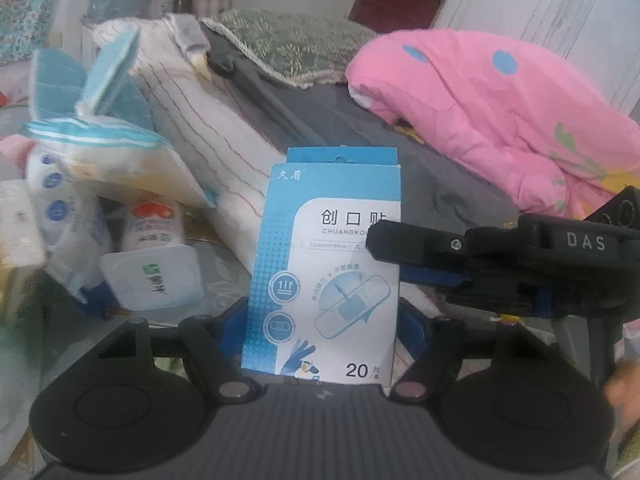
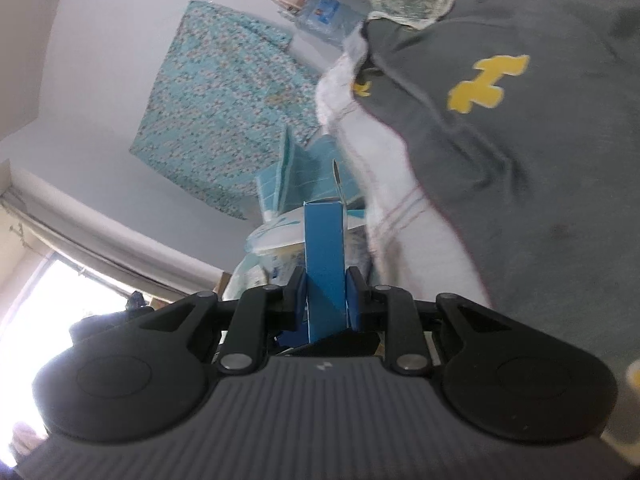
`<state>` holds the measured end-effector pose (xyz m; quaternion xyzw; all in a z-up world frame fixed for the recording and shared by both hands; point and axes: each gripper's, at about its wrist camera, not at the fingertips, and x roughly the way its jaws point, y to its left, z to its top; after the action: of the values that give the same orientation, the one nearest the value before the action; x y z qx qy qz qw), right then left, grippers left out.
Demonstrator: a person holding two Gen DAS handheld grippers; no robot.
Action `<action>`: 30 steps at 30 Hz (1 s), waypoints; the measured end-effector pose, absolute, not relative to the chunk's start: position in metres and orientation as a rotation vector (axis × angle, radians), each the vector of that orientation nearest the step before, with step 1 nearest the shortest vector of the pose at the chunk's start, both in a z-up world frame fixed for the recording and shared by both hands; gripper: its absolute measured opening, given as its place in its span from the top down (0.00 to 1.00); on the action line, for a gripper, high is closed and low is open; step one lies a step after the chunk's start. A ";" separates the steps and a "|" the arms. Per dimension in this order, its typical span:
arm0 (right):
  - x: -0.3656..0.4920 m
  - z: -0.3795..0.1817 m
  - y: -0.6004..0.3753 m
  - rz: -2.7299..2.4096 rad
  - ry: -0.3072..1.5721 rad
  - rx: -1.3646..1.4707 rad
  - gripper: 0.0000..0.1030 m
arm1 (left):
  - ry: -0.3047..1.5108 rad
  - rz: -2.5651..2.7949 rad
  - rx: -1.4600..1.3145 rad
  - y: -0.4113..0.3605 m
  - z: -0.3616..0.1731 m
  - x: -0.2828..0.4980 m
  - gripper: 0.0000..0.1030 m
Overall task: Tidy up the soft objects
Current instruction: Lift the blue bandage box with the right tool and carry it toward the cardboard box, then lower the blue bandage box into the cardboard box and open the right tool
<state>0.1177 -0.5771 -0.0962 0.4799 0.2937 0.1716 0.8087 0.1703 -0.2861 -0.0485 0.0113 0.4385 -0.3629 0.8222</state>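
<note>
A blue and white band-aid box stands upright between the fingers of my left gripper, whose blue pads sit against its two side edges. My right gripper reaches in from the right and clamps the box's right edge. In the right wrist view the box shows its narrow blue side, and my right gripper is shut on it. Soft things lie behind the box: a pink quilt, a grey garment and a white striped cloth.
At the left are a blue and white plastic pack, a wipes pack with a lid and a small bottle. A green patterned cushion lies at the back. A hand shows at the right edge. A teal floral cloth hangs on the wall.
</note>
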 end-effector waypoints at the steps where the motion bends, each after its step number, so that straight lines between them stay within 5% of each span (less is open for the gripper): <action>1: 0.117 -0.091 -0.574 0.377 0.624 1.018 0.81 | 0.924 -0.773 0.018 -0.281 -0.045 0.167 0.27; 16: 0.117 0.012 -0.461 0.659 0.646 0.770 0.81 | 0.694 -0.670 -0.141 -0.144 0.019 0.104 0.27; 30: 0.255 0.068 -0.195 1.060 0.882 0.605 0.82 | 0.628 -0.092 -0.243 0.070 0.055 0.118 0.26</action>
<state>0.2552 -0.1948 0.0676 0.2749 0.4004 0.4815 0.7296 0.1182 0.0699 0.0547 -0.1194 0.3082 -0.0450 0.9427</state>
